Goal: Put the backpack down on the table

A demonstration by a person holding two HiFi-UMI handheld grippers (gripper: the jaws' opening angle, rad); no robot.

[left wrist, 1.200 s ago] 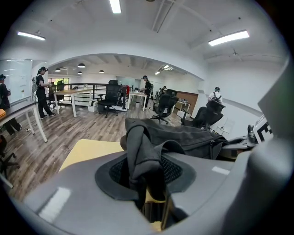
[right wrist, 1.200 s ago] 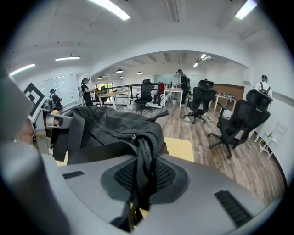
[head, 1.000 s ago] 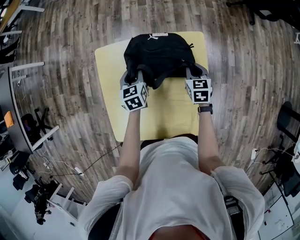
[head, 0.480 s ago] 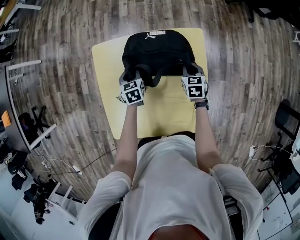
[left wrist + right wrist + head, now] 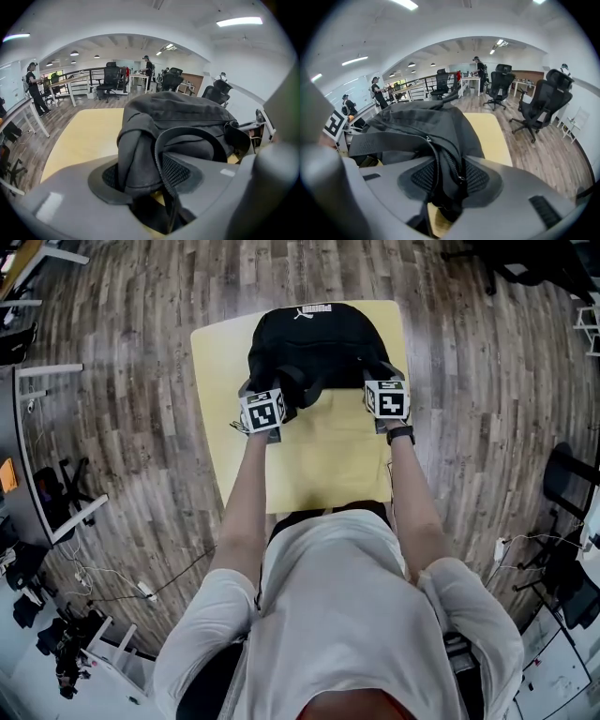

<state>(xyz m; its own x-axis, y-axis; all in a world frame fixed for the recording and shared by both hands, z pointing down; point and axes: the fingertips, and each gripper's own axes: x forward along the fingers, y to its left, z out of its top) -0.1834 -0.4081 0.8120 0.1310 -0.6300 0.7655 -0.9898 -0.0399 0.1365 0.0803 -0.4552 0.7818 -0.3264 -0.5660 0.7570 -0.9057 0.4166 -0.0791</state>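
Observation:
The black backpack (image 5: 314, 343) lies on the far half of the yellow table (image 5: 328, 456). My left gripper (image 5: 272, 388) is at its near left corner and my right gripper (image 5: 380, 381) at its near right corner. In the left gripper view the jaws of the left gripper (image 5: 150, 168) are opening, with a fold of the backpack (image 5: 178, 112) and a strap (image 5: 192, 138) lying loosely between the pads. In the right gripper view the right gripper (image 5: 447, 180) is opening too, and a zippered fold (image 5: 450, 164) of the backpack (image 5: 422, 122) hangs between its pads.
Wooden floor (image 5: 487, 381) surrounds the small table. Black office chairs (image 5: 539, 105) stand to the right and desks stand behind. A person (image 5: 33, 86) stands at the far left of the room. Cables and chair bases lie on the floor at the lower left (image 5: 141, 587).
Both grippers have moved down and away from the person with the backpack. The backpack has settled flat on the table's far half.

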